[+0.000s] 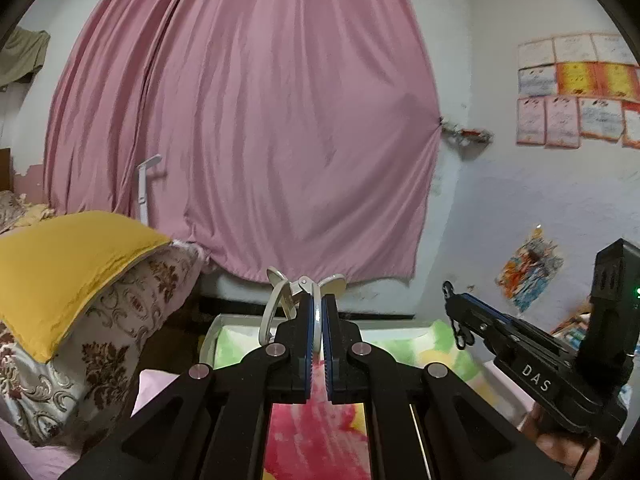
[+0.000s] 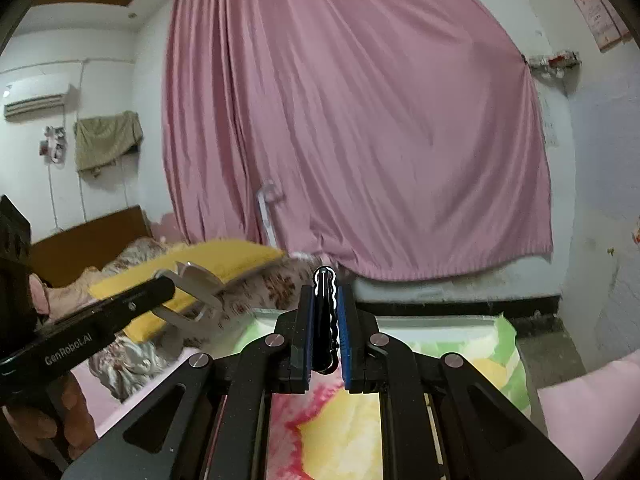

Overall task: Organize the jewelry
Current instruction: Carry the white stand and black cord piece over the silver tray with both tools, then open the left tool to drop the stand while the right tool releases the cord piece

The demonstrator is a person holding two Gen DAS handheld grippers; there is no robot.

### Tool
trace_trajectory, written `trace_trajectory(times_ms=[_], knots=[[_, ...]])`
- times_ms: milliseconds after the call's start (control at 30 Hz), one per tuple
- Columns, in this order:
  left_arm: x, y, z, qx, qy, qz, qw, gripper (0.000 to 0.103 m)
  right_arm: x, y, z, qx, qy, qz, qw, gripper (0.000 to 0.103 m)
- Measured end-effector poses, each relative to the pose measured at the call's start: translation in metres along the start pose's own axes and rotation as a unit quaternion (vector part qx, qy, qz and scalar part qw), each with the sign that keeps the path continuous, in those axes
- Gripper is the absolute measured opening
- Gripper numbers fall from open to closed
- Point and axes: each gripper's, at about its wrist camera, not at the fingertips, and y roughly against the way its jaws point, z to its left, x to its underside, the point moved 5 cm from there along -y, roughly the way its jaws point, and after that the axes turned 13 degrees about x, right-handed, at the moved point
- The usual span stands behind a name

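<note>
Two clips pinched, white hair clip (image 1: 316, 312) between left fingers (image 1: 306, 340), black clip (image 2: 326, 316) between right fingers (image 2: 343, 344)

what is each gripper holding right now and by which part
The left gripper pinches a white hair clip by its thin edge; the right gripper clamps a black wavy-edged hair clip across its flat sides.

Both tongs are matte black linkage frames with round silver pivot screws and blue ribbed pads lining the inner faces of their fingers. The left tongs (image 1: 317, 312) carry white "GenRobot.AI" lettering along one side, while the right tongs (image 2: 325, 312) show "DAS" in white on a side bar, with a boxy black housing lit by a small green light.
</note>
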Motion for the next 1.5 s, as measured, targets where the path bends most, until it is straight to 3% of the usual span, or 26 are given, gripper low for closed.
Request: trace_trajectory(times_ms=[167, 333, 500, 800, 967, 1100, 1167, 1367, 1433, 1500], knots=[[0.019, -0.030, 0.019, -0.046, 0.030, 0.093, 0.9942, 0.004, 0.016, -0.029, -0.008, -0.037, -0.035, 0.110, 0.993, 0.010], [0.037, -0.045, 0.038, -0.026, 0.086, 0.167, 0.9818, 0.004, 0.041, -0.047, -0.009, -0.042, -0.034, 0.188, 0.981, 0.010], [0.052, -0.049, 0.042, -0.008, 0.099, 0.204, 0.9739, 0.004, 0.062, -0.054, -0.002, -0.049, -0.009, 0.229, 0.972, 0.010], [0.055, -0.053, 0.040, 0.005, 0.095, 0.217, 0.9715, 0.005, 0.087, -0.068, 0.001, -0.037, 0.023, 0.283, 0.958, 0.010], [0.056, -0.053, 0.040, 0.004, 0.095, 0.219, 0.9710, 0.006, 0.088, -0.069, 0.000, -0.035, 0.019, 0.285, 0.958, 0.014], [0.053, -0.050, 0.038, 0.000, 0.094, 0.214, 0.9722, 0.012, 0.080, -0.060, -0.005, -0.030, 0.010, 0.265, 0.964, 0.035], [0.050, -0.045, 0.036, 0.004, 0.089, 0.204, 0.9749, 0.017, 0.072, -0.052, -0.008, -0.025, 0.003, 0.246, 0.969, 0.036], [0.036, -0.018, 0.026, 0.003, 0.069, 0.156, 0.9854, 0.045, 0.050, -0.016, -0.017, -0.013, -0.005, 0.164, 0.986, 0.063], [0.031, -0.004, 0.022, -0.007, 0.062, 0.129, 0.9897, 0.071, 0.045, -0.003, -0.021, -0.013, -0.014, 0.144, 0.989, 0.070], [0.028, 0.015, 0.015, -0.015, 0.045, 0.100, 0.9939, 0.076, 0.042, 0.013, -0.026, -0.013, -0.025, 0.125, 0.992, 0.077]])
